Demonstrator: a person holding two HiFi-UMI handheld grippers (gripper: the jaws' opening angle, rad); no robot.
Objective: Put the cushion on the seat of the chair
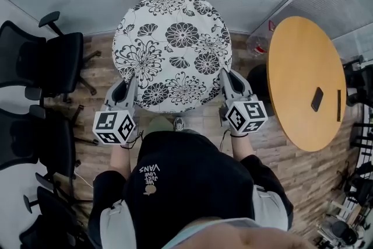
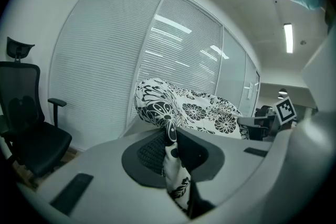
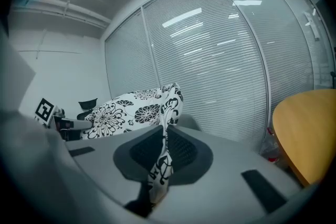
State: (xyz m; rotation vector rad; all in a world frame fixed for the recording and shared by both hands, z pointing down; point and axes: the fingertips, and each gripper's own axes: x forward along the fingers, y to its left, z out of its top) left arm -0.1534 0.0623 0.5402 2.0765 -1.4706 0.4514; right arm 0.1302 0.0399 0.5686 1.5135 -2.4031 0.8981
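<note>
Step in hand: carrying the cushion [image 1: 173,49] to a chair. It is not on any seat yet. The cushion hangs in the air in front of the person, above the wood floor, with the black chairs to the left and the round wooden counter [image 1: 303,79] to the right.

Left gripper [image 2: 170,134]: fingers [image 2: 149,153] clenched on the cushion's near left edge, with a fold of fabric pinched between the pads. Right gripper [image 3: 164,136]: the same on the near right edge, fingers [image 3: 181,150] clamped on a strip of fabric.

Doing it well:
- Only thin edge fabric is pinched, so it could probably slip. Keep both grips tight and make no jerks.
- Turn toward the nearest black chair [image 1: 58,61] on the left. Its seat looks free, though I can't tell which chair is meant.
- Keep the cushion roughly level and lift it over the armrests.
- Centre it over the seat and lower it until it rests there.
- Then let go with both grippers together.
- Mind the counter edge on the right when swinging round.

Cushion: round and plump, white with a bold black flower print. It looks soft, and the fabric bunches where it is pinched. It is wide, spanning from one gripper to the other. Probably light, and it should settle flat on a seat.
</note>
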